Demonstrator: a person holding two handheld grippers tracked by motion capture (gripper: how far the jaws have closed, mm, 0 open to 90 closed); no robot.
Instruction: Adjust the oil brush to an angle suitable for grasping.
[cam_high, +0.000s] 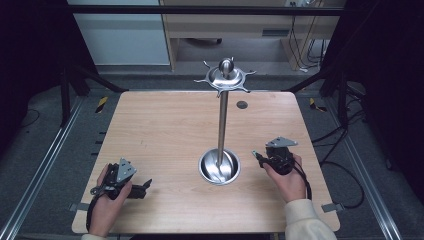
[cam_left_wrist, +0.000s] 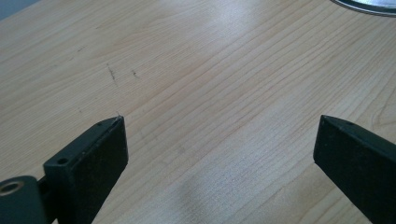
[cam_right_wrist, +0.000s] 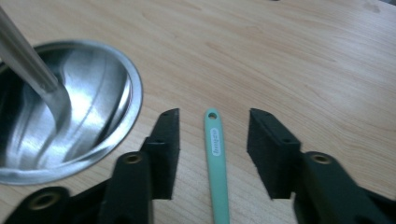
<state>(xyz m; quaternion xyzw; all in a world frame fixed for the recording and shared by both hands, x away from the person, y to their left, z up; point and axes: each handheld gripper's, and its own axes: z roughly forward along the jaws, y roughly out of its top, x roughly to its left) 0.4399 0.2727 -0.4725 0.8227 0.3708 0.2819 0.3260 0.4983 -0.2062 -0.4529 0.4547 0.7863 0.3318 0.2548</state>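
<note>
Wooden table (cam_high: 165, 135): steel stand (cam_high: 220, 167), perhaps mint spoon (cam_right_wrist: 217, 158).

Slim mint-green plastic handle with a hanging hole (cam_right_wrist: 216, 154) cut off at the picture's bottom edge, its working end unseen and its embossed lettering too blurred to read, round polished steel base dish (cam_left_wrist: 369, 4) clipped at the top edge, near tabletop (cam_high: 165, 130) corners hidden behind the person's forearms

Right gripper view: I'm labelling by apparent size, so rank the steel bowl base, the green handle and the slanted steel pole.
1. Steel bowl base, cropped yet largest.
2. and 3. Green handle and slanted steel pole: both cropped, too alike to rank.
</note>
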